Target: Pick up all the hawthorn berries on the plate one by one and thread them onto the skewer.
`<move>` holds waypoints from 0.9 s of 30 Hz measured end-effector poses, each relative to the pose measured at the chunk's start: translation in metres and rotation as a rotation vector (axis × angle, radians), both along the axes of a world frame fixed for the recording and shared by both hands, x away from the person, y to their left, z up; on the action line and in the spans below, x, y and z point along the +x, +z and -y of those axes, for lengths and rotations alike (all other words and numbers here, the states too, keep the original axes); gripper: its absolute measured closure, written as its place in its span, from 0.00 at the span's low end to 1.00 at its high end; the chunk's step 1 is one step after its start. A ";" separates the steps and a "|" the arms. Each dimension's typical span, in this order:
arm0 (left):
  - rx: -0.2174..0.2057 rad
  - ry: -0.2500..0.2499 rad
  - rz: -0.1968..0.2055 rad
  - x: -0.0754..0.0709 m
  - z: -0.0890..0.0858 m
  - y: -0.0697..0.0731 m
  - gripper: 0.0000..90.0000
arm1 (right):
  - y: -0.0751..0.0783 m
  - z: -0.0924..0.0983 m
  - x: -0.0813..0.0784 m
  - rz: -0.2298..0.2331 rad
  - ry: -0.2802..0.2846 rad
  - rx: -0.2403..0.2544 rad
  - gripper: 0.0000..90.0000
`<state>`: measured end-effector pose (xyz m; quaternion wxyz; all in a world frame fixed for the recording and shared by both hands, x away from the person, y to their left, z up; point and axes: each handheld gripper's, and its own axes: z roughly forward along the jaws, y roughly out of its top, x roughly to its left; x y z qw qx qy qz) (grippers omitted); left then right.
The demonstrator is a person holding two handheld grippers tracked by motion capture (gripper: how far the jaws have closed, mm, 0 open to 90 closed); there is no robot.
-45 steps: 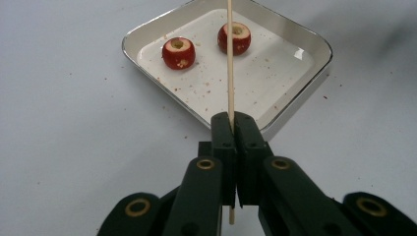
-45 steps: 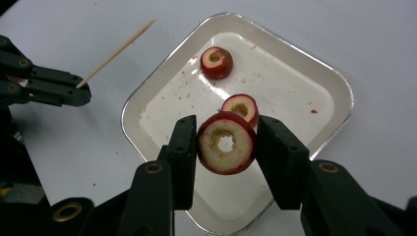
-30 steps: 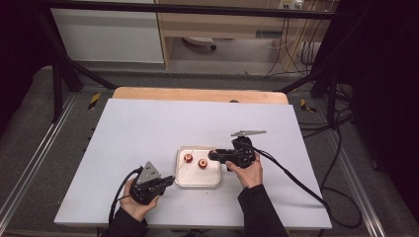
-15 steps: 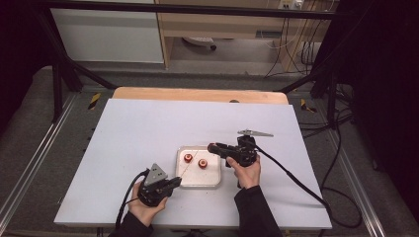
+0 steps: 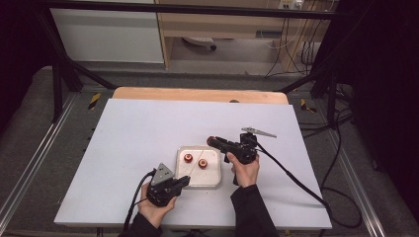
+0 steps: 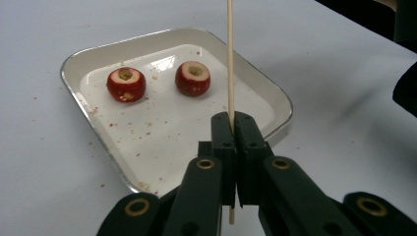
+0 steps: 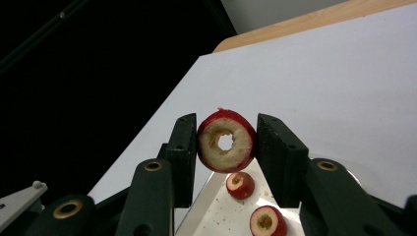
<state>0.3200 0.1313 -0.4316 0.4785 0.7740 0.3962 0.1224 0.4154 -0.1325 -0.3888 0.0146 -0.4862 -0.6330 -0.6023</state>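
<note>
There are three small red fruits, each with a hole cut through its middle. One cored fruit [image 7: 226, 141] sits in the middle of the right gripper view, squeezed between the two black jaws of the right gripper [image 7: 227, 147], with its hole facing the camera. The other two fruits [image 6: 126, 84] [image 6: 193, 78] lie side by side in the one white tray [image 6: 255, 81], holes up, near its far end. There is one thin wooden stick [image 6: 229, 59]. It stands straight up in the left gripper view, pinched tight by the left gripper [image 6: 234, 152] over the tray's near edge. In the high view the tray [image 5: 216, 178] sits low in the middle of the white table [image 5: 148, 123], between the two grippers.
</note>
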 end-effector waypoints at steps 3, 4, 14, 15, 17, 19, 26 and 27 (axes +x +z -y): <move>-0.012 0.003 0.006 -0.001 0.004 0.000 0.98 | 0.001 0.001 0.000 0.011 -0.010 0.014 0.68; -0.014 0.006 0.011 -0.002 0.006 0.000 0.98 | 0.002 0.001 0.000 0.014 -0.016 0.017 0.68; -0.043 0.031 0.018 0.000 0.013 -0.001 0.98 | 0.005 0.001 0.000 0.031 -0.039 0.071 0.68; -0.048 0.032 0.015 0.000 0.013 -0.002 0.98 | 0.005 0.001 -0.001 0.031 -0.041 0.075 0.68; -0.050 0.034 0.015 0.001 0.013 -0.002 0.98 | 0.005 0.001 -0.001 0.034 -0.040 0.083 0.68; -0.048 0.033 0.019 0.001 0.014 -0.002 0.98 | 0.005 0.001 -0.001 0.034 -0.040 0.087 0.68; -0.058 0.034 0.032 0.000 0.017 0.000 0.98 | 0.006 0.000 -0.001 0.030 -0.046 0.109 0.68; -0.060 0.036 0.034 0.000 0.018 0.000 0.98 | 0.006 0.000 -0.001 0.029 -0.046 0.113 0.68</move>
